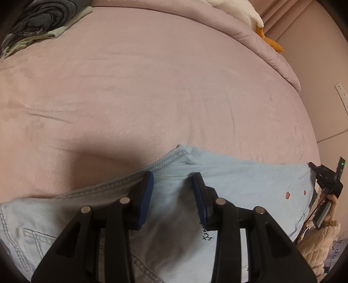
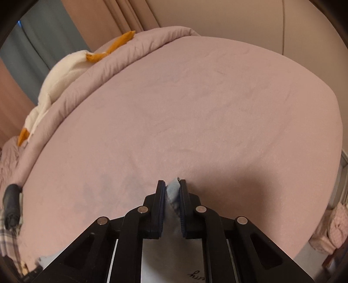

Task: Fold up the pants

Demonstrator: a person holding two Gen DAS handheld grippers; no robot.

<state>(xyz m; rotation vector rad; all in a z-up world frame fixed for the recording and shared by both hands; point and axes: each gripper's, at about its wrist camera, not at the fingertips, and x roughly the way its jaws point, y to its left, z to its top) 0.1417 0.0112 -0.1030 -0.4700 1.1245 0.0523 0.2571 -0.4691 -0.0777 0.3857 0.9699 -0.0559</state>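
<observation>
Currently logged, item by item:

Pants [image 1: 217, 196]: pale blue denim, lying on the near part of the bed, spread across the lower half of the left wrist view; stitched seams, a pocket outline at lower left, dark script lettering and two small red marks on the cloth.

Left tongs [image 1: 173, 191]: spread apart, blue-padded fingers [image 1: 145, 198] hanging over the pants with the fabric showing between them; whether the pads touch the cloth cannot be told.

Right tongs [image 2: 171, 191]: pressed together on a bunched edge of the pants [image 2: 173, 196], a stitched hem poking up between the black fingers; more pale cloth with dark lettering hangs below, between the frame arms.

Bed [image 1: 152, 87]: wide, covered in a pink sheet with light creases; shadows of the tongs fall on it near the pants.

Quilt [image 2: 108, 71]: pink, rolled along the far edge of the bed.

Plush toy [image 2: 58, 74]: white with orange parts, lying against the quilt on its far side.

Folded clothes [image 1: 41, 19]: grey garment on top of a pale one, at the far left corner of the bed in the left wrist view.

Curtain [image 2: 39, 37]: grey-blue, flanked by pink drapes, behind the plush toy.
</observation>
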